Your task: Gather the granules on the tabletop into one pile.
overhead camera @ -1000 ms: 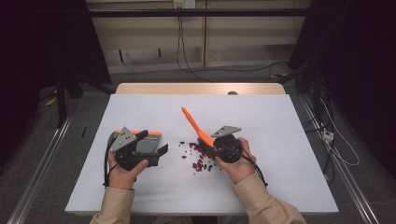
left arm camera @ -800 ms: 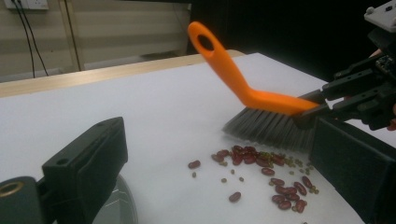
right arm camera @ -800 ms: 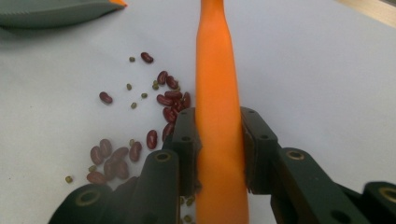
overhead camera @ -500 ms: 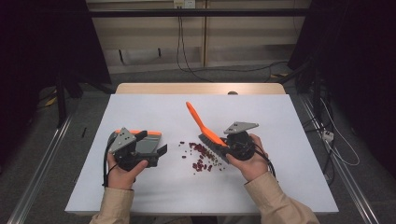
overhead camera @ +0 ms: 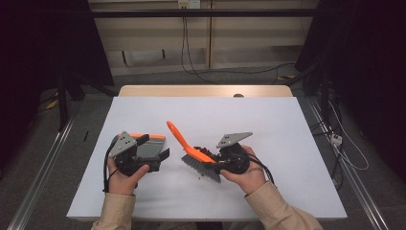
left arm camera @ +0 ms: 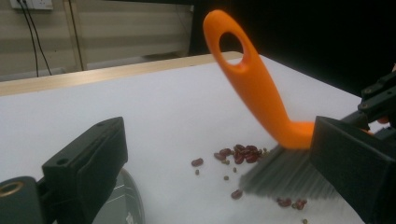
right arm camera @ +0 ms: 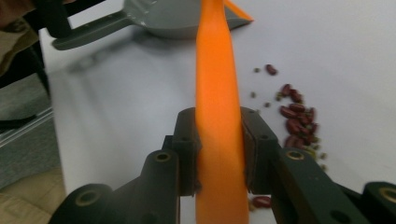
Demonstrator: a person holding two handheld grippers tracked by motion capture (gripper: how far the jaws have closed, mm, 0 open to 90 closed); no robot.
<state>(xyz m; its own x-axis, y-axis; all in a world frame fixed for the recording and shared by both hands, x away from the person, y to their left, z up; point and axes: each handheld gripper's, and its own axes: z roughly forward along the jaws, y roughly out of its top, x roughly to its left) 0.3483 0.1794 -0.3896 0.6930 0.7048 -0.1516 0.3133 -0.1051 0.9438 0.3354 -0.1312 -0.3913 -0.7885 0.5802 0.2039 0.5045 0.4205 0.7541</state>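
A: Red beans scattered mid-table on the white sheet, just ahead of the brush bristles.

B: Right gripper clamped tight on the orange brush handle. Left gripper grips the grey dustpan, set well apart from the beans.

A: Risk: a fast sweep flicks beans past the pan, since its lip sits off-line.

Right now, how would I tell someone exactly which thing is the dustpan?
Start at the white table and go to its near left part, where the left hand-held gripper is. The dustpan sits at its jaws: a flat grey scoop with an orange edge. Unlike the brush beside it, it has no bristles or long orange handle.
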